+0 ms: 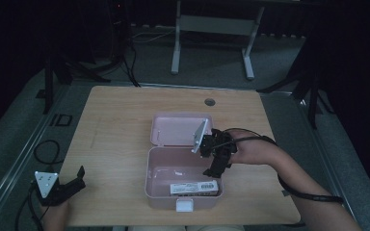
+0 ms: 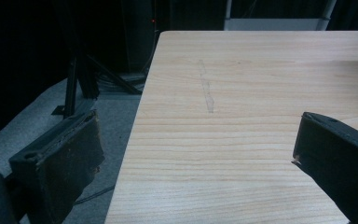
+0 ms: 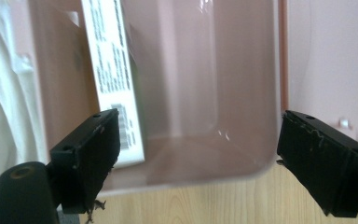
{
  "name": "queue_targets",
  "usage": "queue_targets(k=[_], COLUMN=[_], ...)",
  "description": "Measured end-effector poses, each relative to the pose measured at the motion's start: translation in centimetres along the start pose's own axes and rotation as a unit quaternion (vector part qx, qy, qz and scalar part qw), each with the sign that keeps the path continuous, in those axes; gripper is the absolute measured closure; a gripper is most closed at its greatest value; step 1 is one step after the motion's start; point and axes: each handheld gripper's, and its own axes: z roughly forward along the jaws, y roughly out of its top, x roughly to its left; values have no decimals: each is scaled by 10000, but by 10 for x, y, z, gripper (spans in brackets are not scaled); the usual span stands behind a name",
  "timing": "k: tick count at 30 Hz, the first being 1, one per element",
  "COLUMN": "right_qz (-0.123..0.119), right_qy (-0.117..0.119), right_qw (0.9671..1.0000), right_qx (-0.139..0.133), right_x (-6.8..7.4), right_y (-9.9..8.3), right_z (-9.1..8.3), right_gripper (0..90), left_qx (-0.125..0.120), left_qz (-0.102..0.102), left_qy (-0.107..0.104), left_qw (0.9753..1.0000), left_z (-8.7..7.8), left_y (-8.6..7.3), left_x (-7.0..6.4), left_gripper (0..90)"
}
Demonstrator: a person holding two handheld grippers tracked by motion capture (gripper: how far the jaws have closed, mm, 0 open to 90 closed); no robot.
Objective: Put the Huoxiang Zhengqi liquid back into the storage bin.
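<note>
An open pink plastic box [image 1: 148,174] stands at the table's near middle, its lid [image 1: 173,129] folded flat behind it. A white labelled packet [image 1: 194,186] lies inside along the front wall. My right gripper [image 1: 213,170] hangs over the box's right end, tips pointing down into it. In the right gripper view it [image 3: 196,158] is open, with the box's wall [image 3: 242,93] and the packet [image 3: 112,70] beyond the jaws and nothing between them. My left gripper [image 1: 78,180] rests open at the table's near left corner, and in its own view [image 2: 196,154] it frames bare wood.
The wooden table [image 1: 120,115] has a cable hole [image 1: 210,102] at the back. A white latch [image 1: 184,206] hangs at the box's front. Tripod legs [image 1: 62,72] and a desk frame [image 1: 212,43] stand on the floor beyond. The table's left edge [image 2: 140,116] runs close to my left gripper.
</note>
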Motion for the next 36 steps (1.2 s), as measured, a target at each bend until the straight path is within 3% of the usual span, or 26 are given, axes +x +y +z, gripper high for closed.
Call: queue_targets(k=[9, 17, 25, 29, 30, 31, 32, 33, 36], right_qz=[324, 701, 1219, 1621, 1621, 1919, 1919, 2003, 2324], right_qy=[-67, -210, -356, -603, -603, -659, -659, -707, -839], right_qw=[9993, 9965, 9898, 9790, 9790, 9699, 9699, 9671, 9543], right_qx=[-149, -400, -648, -1084, -1084, -1344, -1344, -1401, -1679], right_x=[-10, -19, -28, -37, -37, -42, -42, -43, -47], right_y=[-33, -65, -112, -137, -137, -152, -152, -156, -174], right_z=[0, 6, 30, 48, 48, 58, 58, 61, 74], right_gripper=[131, 131, 131, 131, 131, 132, 132, 132, 132], left_qx=[-7, -7, 6, -1, -1, 5, 5, 4, -1], left_qz=[4, 1, -5, -6, -6, -7, -7, -9, -3], left_qy=[11, 6, -4, -4, -4, -6, -6, -1, 4], left_qw=[10000, 10000, 10000, 10000, 10000, 10000, 10000, 10000, 10000], left_z=[0, 0, 0, 0, 0, 0, 0, 0, 0], left_y=[0, 0, 0, 0, 0, 0, 0, 0, 0], left_x=[0, 0, 0, 0, 0, 0, 0, 0, 0], left_gripper=[17, 17, 17, 17, 17, 17, 16, 16, 17])
